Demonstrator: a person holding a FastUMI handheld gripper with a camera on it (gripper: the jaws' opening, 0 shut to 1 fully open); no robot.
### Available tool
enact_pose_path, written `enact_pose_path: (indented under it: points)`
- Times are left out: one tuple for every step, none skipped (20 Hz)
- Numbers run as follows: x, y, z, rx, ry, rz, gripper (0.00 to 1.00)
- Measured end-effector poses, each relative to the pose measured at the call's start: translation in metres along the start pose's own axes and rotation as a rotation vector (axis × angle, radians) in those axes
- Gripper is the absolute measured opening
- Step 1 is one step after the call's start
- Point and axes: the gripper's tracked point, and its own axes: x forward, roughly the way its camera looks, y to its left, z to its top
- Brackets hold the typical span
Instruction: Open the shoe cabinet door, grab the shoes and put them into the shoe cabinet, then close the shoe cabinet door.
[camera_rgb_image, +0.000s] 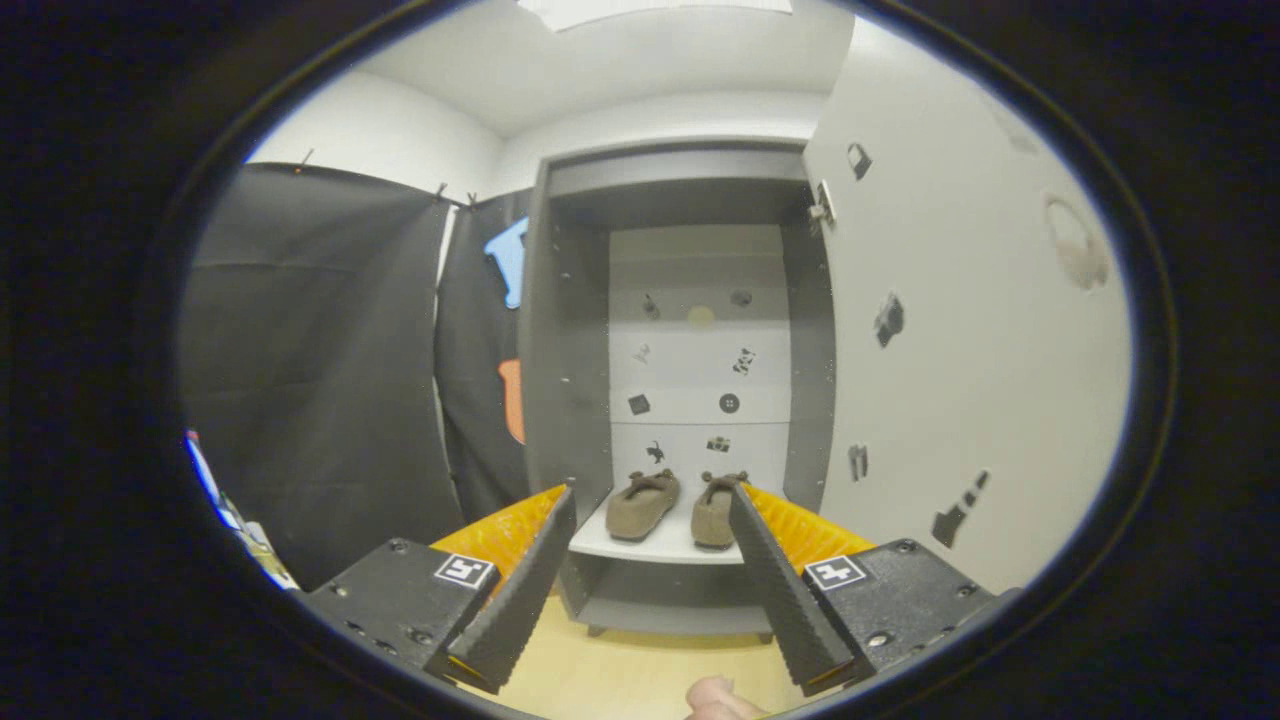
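The grey shoe cabinet (565, 330) stands straight ahead with its door (960, 330) swung wide open to the right. Two brown shoes sit side by side on its white lower shelf (655, 545): the left shoe (643, 503) and the right shoe (716, 510), toes toward me. My gripper (652, 498) is open, held back from the cabinet, with nothing between its fingers. The shoes show in the gap between the fingertips, well beyond them.
Black cloth (320, 370) hangs to the left of the cabinet. The open door's white inner face, dotted with small stickers, fills the right side close to my right finger. Pale wood floor (620, 670) lies below, with a fingertip of a hand (718, 698) at the bottom.
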Motion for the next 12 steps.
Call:
enact_pose_path:
  points:
    - [-0.018,0.002,0.001,0.004,0.007,0.006,0.98]
    - [-0.033,0.007,0.002,0.016,0.016,0.018,0.98]
    - [-0.048,0.01,0.005,0.027,0.027,0.041,0.98]
    - [-0.064,0.013,0.008,0.036,0.029,0.062,0.98]
    - [-0.077,0.011,0.013,0.036,0.026,0.08,0.98]
    - [-0.088,0.003,0.018,0.035,0.014,0.073,0.98]
    - [-0.099,-0.008,0.023,0.031,0.004,0.057,0.98]
    - [-0.11,-0.017,0.027,0.03,-0.008,0.045,0.98]
    - [-0.122,-0.025,0.032,0.027,-0.016,0.037,0.98]
    - [-0.133,-0.034,0.034,0.018,-0.017,0.03,0.98]
    - [-0.143,-0.044,0.037,0.017,-0.025,0.021,0.98]
    - [-0.154,-0.053,0.042,0.016,-0.033,0.011,0.98]
